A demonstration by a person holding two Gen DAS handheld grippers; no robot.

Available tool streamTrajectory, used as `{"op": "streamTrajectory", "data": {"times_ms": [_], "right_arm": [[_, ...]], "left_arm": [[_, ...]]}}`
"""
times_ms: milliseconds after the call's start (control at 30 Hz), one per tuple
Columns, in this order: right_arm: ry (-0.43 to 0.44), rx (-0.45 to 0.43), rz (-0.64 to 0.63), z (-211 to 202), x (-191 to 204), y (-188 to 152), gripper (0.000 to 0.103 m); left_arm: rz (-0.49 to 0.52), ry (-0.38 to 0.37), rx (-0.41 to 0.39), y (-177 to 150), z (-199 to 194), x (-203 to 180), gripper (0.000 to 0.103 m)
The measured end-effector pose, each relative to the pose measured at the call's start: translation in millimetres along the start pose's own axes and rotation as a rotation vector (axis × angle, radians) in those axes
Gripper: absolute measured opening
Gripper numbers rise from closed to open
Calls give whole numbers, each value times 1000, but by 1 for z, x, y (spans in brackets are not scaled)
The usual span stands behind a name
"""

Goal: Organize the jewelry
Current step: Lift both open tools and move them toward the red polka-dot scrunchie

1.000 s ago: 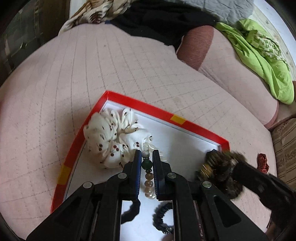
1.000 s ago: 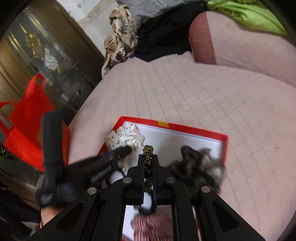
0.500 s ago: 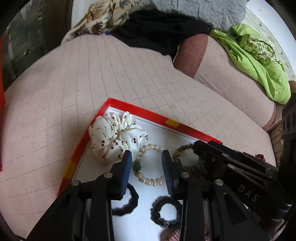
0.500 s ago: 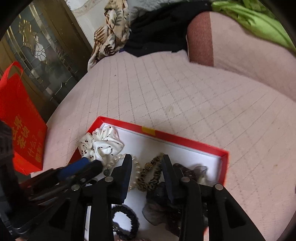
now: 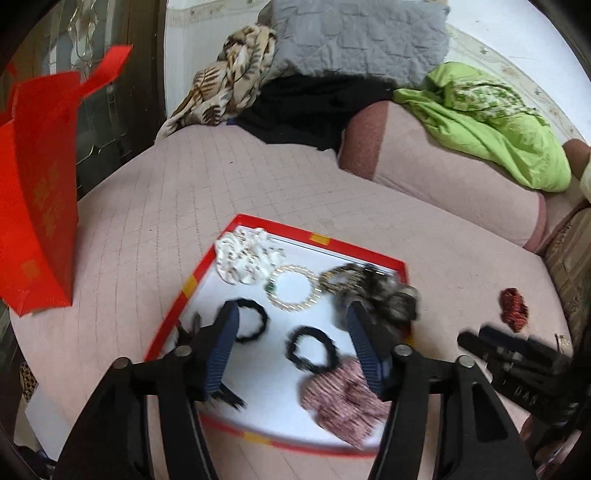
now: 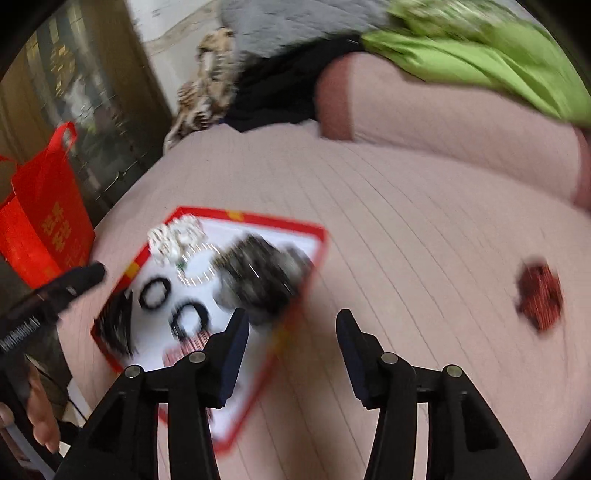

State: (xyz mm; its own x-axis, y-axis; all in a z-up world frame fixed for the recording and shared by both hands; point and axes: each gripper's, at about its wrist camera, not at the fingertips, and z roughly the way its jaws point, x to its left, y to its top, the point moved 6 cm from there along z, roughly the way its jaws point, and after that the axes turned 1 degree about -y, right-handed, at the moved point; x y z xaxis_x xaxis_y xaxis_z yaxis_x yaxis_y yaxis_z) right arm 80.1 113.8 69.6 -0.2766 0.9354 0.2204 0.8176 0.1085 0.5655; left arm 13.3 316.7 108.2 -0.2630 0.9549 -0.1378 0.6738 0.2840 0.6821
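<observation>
Lived-in home bedroom or sitting room, seen from above a padded, quilted surface.

Pale pink quilted cover (image 5: 258, 192) spread over a soft bed or sofa, with a matching bolster (image 5: 443, 173) along the back. Piled behind it: a grey quilted cushion (image 5: 354, 33), a leaf-print cloth (image 5: 229, 85), dark clothing (image 5: 314, 107) and a crumpled lime-green garment (image 5: 491, 129). Red paper gift bag (image 5: 37, 206) with gold lettering at the left edge, in front of a dark wooden door with patterned glass (image 6: 74, 92). Red-rimmed box lid (image 5: 369, 254) holding hair ties and bead bracelets lying on the cover.

Pink quilted sofa (image 5: 192, 206), grey cushion (image 5: 354, 33), dark glazed door (image 6: 74, 85)
</observation>
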Motion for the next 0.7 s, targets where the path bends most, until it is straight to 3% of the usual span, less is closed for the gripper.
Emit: {"op": "streamTrajectory", "data": {"times_ms": [267,700], "right_arm": [[-64,15,170,-45,-80,-75,53],[-136,-48,330,-85,-170,-115,53]], "left_arm": [[15,-72,21,-40,-26,-65,67],[152,-88,129,-109,-21,-132,67]]}}
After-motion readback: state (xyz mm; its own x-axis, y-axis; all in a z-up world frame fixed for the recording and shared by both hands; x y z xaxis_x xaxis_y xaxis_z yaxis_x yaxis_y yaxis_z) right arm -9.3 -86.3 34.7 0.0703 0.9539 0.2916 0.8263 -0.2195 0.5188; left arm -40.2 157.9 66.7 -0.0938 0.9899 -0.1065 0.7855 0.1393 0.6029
